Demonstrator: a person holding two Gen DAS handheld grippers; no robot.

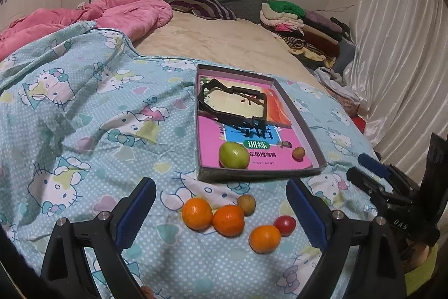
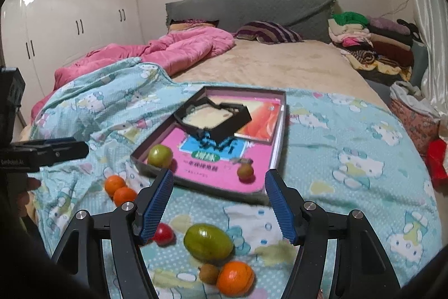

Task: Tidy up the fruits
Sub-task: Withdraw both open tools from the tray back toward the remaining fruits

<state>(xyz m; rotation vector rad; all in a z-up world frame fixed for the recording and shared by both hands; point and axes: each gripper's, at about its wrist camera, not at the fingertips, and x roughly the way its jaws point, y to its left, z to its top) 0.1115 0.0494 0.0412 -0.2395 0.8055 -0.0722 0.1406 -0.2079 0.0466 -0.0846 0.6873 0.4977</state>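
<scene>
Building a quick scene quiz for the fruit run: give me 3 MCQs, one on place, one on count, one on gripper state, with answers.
1. Where does the large green fruit in the left wrist view lie?
A. In the shallow box, on the pink book
B. On the pink quilt
C. Between the left gripper's fingers

2. How many orange fruits lie on the blanket in the left wrist view?
A. One
B. Three
C. Five

3. What is the left gripper holding?
A. An orange
B. The black frame
C. Nothing, it is open

Answers:
1 A: it sits inside the box near its front edge.
2 B: three lie on the blanket.
3 C: the pads stand wide apart, touching nothing.
</scene>
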